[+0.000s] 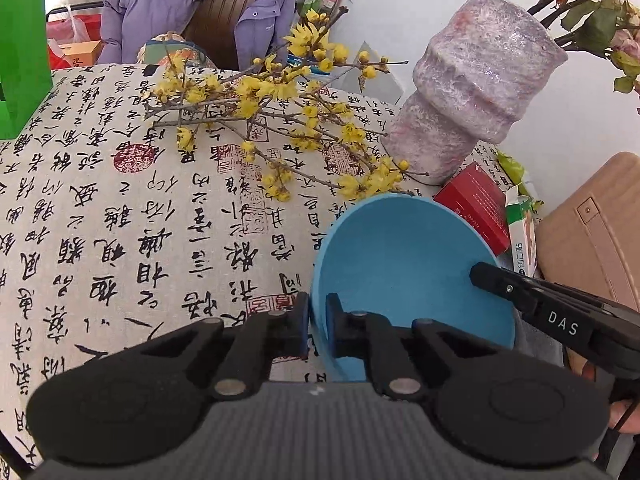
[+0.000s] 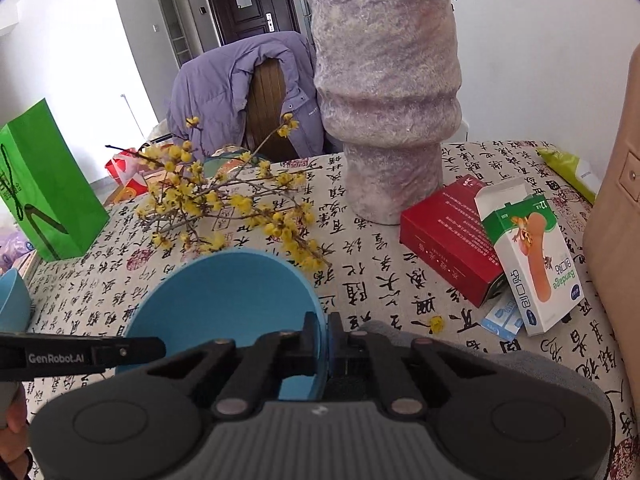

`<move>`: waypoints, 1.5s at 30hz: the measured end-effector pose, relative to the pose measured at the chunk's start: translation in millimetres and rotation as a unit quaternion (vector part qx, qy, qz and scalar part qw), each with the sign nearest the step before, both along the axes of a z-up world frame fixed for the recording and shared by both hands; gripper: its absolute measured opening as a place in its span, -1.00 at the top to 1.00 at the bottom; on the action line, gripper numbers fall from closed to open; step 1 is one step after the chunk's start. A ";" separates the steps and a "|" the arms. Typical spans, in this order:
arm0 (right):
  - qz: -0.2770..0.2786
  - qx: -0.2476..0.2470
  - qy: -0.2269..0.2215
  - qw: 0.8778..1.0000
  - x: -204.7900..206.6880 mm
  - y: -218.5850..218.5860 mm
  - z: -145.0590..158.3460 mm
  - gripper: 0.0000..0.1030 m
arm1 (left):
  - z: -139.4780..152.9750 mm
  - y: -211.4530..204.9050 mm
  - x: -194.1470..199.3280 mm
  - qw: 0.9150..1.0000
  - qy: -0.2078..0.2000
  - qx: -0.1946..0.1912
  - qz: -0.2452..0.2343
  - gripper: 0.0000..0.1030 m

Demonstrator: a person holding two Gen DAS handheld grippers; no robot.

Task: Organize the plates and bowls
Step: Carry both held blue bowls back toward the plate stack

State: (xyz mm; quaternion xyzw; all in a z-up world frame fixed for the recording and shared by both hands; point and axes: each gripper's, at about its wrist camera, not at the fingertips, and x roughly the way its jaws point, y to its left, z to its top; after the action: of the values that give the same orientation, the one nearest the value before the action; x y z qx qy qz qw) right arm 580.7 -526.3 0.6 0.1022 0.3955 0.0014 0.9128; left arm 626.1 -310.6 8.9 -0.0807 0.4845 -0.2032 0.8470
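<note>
A blue bowl (image 1: 404, 264) is held over the calligraphy tablecloth (image 1: 120, 220) by both grippers. My left gripper (image 1: 317, 320) is shut on the bowl's left rim. My right gripper (image 2: 325, 340) is shut on its right rim; the bowl (image 2: 224, 292) fills the lower middle of the right wrist view. The right gripper's finger (image 1: 504, 284) shows at the bowl's far rim in the left wrist view, and the left gripper's finger (image 2: 132, 350) shows in the right wrist view. A second blue bowl (image 2: 12, 300) sits at the left edge.
A tall mottled purple vase (image 2: 384, 112) stands behind the bowl, yellow blossom branches (image 2: 224, 204) lying beside it. A red box (image 2: 444, 236) and a bandage box (image 2: 532, 264) lie to the right. A green paper bag (image 2: 44, 188) stands left. A tan case (image 2: 616, 208) is at the right edge.
</note>
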 end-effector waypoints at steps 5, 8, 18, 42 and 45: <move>0.010 -0.006 -0.015 1.000 -21.8 9.6 22.3 0.91 | 22.5 9.0 -26.6 1.000 -0.013 0.000 0.006 0.84; 0.017 -0.013 -0.025 0.999 -46.9 16.1 33.6 0.91 | 33.5 9.9 -55.3 1.000 -0.020 0.009 0.006 0.84; 0.030 -0.019 -0.035 0.999 -152.9 22.3 56.8 0.91 | 50.5 16.7 -166.6 0.999 -0.037 0.021 0.010 0.83; 0.030 -0.017 -0.045 0.998 -370.7 38.0 53.7 0.90 | 42.7 45.6 -364.5 0.999 -0.033 0.005 0.006 0.83; 0.032 -0.020 -0.049 0.998 -377.6 42.0 57.1 0.91 | 46.8 49.3 -370.9 0.999 -0.038 0.004 0.007 0.83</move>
State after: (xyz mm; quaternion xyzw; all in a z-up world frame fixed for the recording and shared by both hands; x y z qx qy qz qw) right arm 203.1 -484.3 57.6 0.0712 0.3534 0.0280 0.9323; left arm 255.2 -261.3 55.7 -0.0726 0.4527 -0.1983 0.8663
